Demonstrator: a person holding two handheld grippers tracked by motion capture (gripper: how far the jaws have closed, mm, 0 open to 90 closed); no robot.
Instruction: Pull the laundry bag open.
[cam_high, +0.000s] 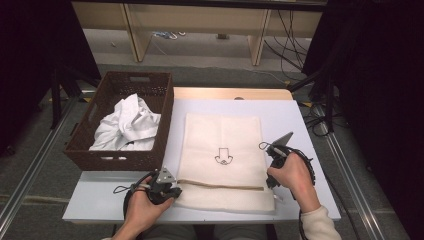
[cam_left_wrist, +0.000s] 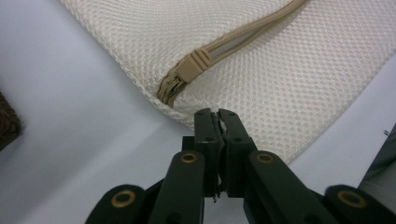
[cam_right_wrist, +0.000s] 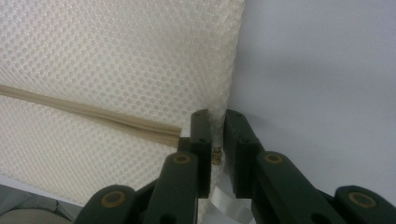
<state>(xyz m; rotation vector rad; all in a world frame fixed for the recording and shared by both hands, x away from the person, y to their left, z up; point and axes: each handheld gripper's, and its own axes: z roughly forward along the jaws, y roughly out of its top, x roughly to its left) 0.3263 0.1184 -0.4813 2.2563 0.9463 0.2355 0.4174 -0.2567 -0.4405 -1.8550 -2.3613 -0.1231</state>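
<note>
Now, mesh bag: the cream mesh laundry bag (cam_high: 223, 155) lies flat on the white table (cam_high: 300, 120), its near end towards the person, just right of the wicker basket (cam_high: 165, 125).
Zipper: the tan zipper (cam_high: 220, 184) runs across the bag's near end; its slider (cam_left_wrist: 196, 63) sits at the left end, so the bag looks closed.
Left gripper: the left gripper (cam_left_wrist: 221, 116) has its jaws pinched together on the bag's left edge, just below the slider.
Right gripper: the right gripper (cam_right_wrist: 215, 122) has narrow jaws clamped on the bag's right edge, where the zipper ends.
Doing it well: likely both edges should stay taut and level, so the zipper line is straight and the mesh does not bunch.
Beyond: crumpled white clothes (cam_high: 127, 125) wait in the basket.
</note>
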